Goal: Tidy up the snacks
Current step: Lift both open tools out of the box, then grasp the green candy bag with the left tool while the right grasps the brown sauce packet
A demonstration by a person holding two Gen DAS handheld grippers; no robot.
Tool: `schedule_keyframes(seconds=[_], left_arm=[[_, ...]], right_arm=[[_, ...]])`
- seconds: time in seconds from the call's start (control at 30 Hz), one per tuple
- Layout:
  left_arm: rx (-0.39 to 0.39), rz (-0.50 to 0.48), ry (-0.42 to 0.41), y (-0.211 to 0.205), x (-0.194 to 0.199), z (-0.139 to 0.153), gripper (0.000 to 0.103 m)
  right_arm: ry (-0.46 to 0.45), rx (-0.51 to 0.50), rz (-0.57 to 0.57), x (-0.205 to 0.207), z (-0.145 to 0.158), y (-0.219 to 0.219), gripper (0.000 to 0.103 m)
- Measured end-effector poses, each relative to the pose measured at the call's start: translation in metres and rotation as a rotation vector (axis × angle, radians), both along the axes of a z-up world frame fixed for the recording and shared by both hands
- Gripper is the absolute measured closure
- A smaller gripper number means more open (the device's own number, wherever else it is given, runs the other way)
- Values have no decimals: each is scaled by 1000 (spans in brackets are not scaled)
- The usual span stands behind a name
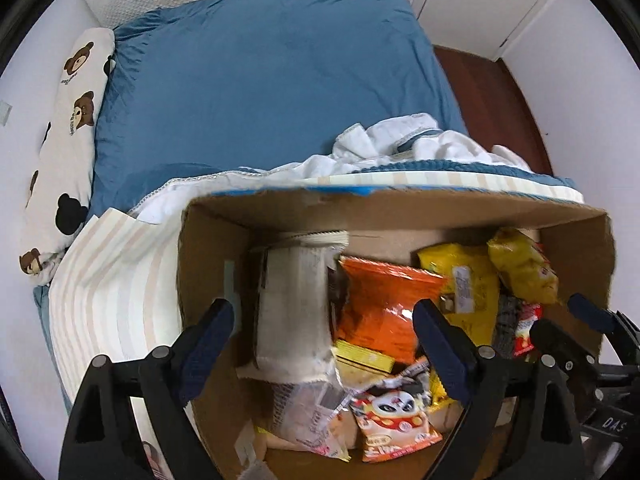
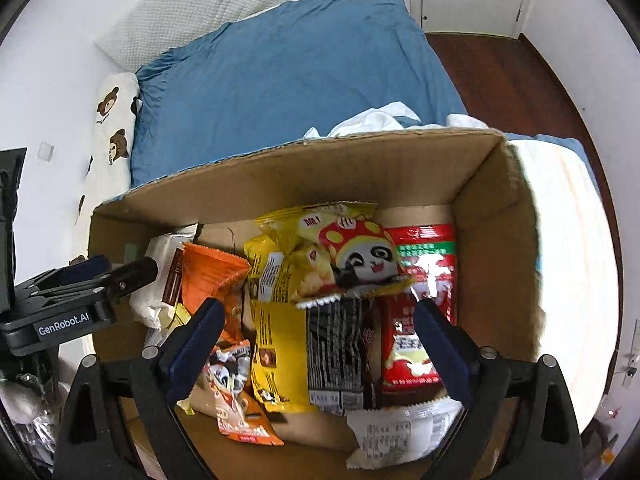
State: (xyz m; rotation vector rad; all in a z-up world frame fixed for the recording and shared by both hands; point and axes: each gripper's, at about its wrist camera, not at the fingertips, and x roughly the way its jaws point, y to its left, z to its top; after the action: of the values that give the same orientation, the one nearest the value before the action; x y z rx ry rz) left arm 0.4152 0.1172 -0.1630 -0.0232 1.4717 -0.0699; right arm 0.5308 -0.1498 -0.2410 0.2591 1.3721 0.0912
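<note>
Showing only rightward: red packet (image 2: pixel 420 320), box (image 2: pixel 492 184).

Across the upper half of each frame we see a blue bedsheet (image 1: pixel 272 92). A bear-print pillow (image 1: pixel 68 152) lies along its left edge, crumpled white cloth (image 1: pixel 404 148) at centre right, and dark wooden floor (image 1: pixel 492 108) at right.

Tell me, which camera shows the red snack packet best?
The right wrist view: the red packet lies open to sight by the cardboard box's right wall. The left wrist view shows only a red sliver, hidden behind the right claw.
</note>
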Motion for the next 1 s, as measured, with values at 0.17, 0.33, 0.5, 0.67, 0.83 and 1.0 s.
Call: schedule_keyframes(seconds=[0.17, 0.33, 0.5, 0.67, 0.83, 1.0], left_arm=[[3, -5, -84, -5, -24, 25, 11], [-2, 0, -181, -9, -59, 54, 11], [-14, 5, -274, -12, -100, 81, 11], [11, 5, -358, -15, -141, 97, 11], [-4, 30, -396, -12, -174, 107, 11], [-24, 59, -441, -8, -210, 120, 11]], right_arm=[[-46, -30, 15, -28, 26, 3, 5], [-105, -41, 9, -63, 50, 7, 5], [-192, -76, 1, -100, 73, 10, 5], [-264, -108, 5, -137, 89, 17, 5], [-324, -125, 13, -173, 104, 23, 5], [-380, -124, 29, -209, 121, 26, 5]])
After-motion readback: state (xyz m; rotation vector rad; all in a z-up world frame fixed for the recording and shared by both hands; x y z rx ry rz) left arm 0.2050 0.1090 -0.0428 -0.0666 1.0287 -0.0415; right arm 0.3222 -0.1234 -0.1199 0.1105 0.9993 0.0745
